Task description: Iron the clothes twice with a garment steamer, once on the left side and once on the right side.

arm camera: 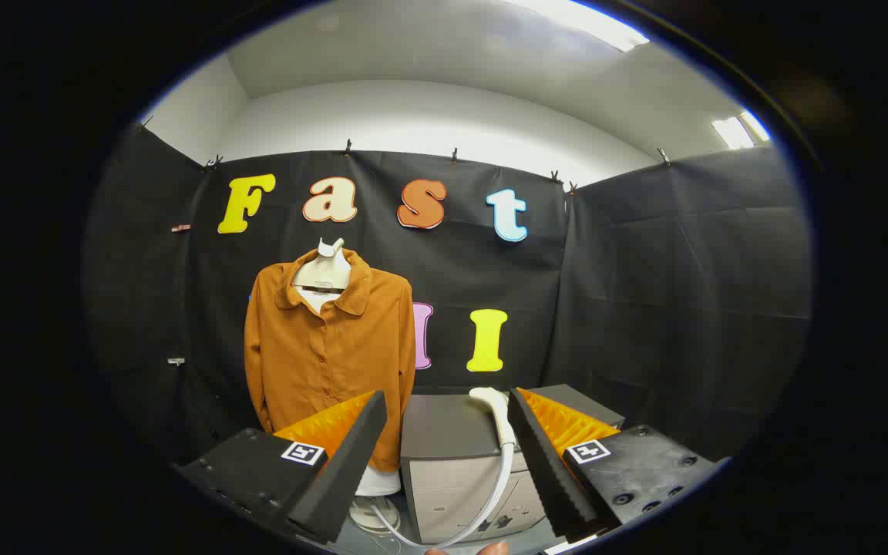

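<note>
An orange button-up shirt (328,354) hangs on a white dress form (324,266) beyond my left finger, against the black cloth wall. The white garment steamer head (494,412) rests on top of a grey cabinet (444,432), just ahead of my fingers and close to the inner side of the right one. Its white hose (490,497) curves down in front of the cabinet between the fingers. My gripper (445,397) is open, with nothing held between its fingers.
The dress form's white round base (371,512) stands on the floor to the left of the cabinet. Black cloth walls close the booth at the back and on both sides. A fingertip (494,549) of a person shows below the hose.
</note>
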Available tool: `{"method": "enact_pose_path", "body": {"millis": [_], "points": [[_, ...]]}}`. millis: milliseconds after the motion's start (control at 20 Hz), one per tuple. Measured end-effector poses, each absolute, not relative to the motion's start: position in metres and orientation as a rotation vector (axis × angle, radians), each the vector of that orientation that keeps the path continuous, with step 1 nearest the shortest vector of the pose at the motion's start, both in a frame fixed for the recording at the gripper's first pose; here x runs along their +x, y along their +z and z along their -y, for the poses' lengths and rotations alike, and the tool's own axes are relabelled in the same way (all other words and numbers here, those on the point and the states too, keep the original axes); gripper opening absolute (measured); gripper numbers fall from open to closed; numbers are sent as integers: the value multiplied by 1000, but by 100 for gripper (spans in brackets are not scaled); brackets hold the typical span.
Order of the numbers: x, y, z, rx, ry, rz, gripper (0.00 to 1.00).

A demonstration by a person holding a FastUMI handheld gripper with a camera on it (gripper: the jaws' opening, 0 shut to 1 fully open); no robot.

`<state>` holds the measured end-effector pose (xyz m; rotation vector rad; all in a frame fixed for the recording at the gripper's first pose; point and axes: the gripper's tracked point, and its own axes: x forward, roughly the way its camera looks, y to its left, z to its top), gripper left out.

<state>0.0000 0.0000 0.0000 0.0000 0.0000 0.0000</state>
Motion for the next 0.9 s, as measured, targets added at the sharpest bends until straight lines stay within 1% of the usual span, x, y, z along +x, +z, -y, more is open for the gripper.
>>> {"method": "enact_pose_path", "body": {"millis": [900], "points": [[4, 0, 1, 1, -8, -6, 98]]}}
